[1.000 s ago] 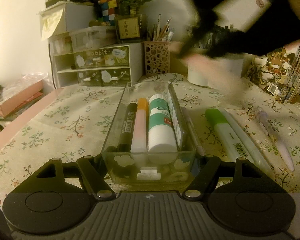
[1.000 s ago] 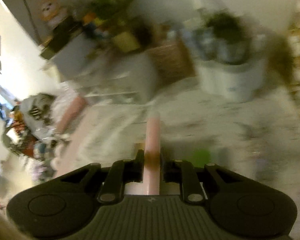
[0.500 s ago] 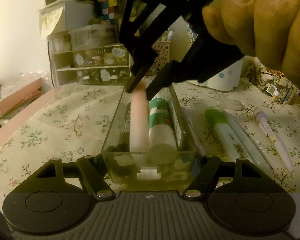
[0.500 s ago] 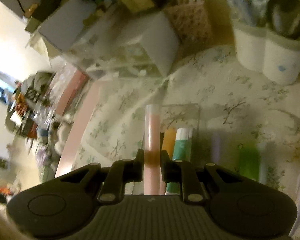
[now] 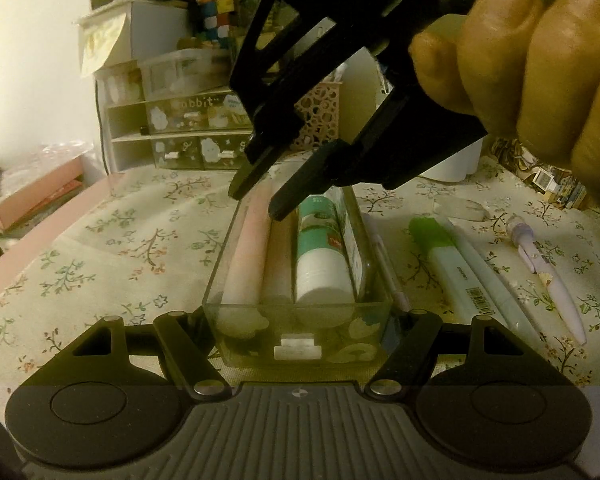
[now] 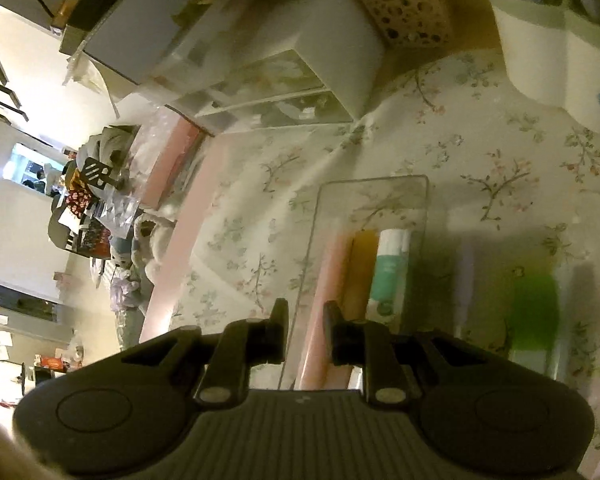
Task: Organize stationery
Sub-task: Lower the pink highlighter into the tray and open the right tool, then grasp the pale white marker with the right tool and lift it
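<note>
Pink edge of the worktop [image 5: 28, 256] at far left, flowered cloth [image 5: 132, 248] over the rest. Clear tray [image 5: 220, 280] held at its near end between the fingers of the left gripper [image 5: 300, 330], one finger pressed against each side wall, closed on it.

Inside the tray, left to right: pink marker [image 5: 246, 256] along the left wall, orange-capped marker [image 5: 280, 264] just beside it, white and green glue stick [image 5: 322, 264] next, then something flat against the right wall, too blurred to name.

Right gripper [image 5: 260, 196] tilted down over the far end of the tray, fingers parted a moderate way and holding nothing. Pink marker lying below and between the fingertips, apparently just clear of them, though the dim light hides the gap. From the right wrist view, right gripper [image 6: 305, 318] with the pink marker [image 6: 326, 300] running up between its fingers, not pinched, tray wall [image 6: 312, 248] just left of it.

Right of the tray, on the cloth: thin pale pen [image 5: 388, 268] touching the tray wall, green-capped highlighter [image 5: 452, 264], pale pen [image 5: 496, 284] beside that, lilac pen [image 5: 548, 280] well apart. Person's hand [image 5: 540, 72] at upper right.
</note>
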A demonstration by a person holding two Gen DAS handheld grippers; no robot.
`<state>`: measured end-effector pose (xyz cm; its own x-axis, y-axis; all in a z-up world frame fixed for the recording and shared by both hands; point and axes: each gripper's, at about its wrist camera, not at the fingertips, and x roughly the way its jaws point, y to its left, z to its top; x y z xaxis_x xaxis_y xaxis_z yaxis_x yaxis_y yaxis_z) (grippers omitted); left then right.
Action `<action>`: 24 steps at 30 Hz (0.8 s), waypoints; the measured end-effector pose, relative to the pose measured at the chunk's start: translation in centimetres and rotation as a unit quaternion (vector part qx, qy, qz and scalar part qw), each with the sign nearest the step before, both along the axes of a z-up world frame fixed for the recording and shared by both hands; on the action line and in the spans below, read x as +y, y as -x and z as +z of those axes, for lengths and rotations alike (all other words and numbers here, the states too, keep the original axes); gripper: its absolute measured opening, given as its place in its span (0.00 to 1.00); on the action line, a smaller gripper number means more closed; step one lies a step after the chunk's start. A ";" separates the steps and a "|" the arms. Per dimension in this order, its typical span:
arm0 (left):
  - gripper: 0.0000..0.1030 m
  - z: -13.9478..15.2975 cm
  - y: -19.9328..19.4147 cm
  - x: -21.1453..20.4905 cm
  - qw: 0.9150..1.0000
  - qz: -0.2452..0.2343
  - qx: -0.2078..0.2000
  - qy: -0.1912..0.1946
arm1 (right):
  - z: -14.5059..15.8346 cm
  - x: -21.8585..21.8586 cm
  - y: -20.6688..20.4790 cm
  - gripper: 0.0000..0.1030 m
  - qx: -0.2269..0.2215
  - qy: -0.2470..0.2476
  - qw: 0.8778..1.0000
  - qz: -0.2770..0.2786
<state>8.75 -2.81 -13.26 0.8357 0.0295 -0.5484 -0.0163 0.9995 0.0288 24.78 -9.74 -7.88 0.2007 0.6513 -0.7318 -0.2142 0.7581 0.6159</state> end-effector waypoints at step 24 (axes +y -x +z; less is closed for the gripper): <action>0.71 0.0 0.0 0.0 1.000 -0.001 0.000 0.000 | -0.8 -11.0 5.4 0.10 -0.100 0.160 0.978 -0.092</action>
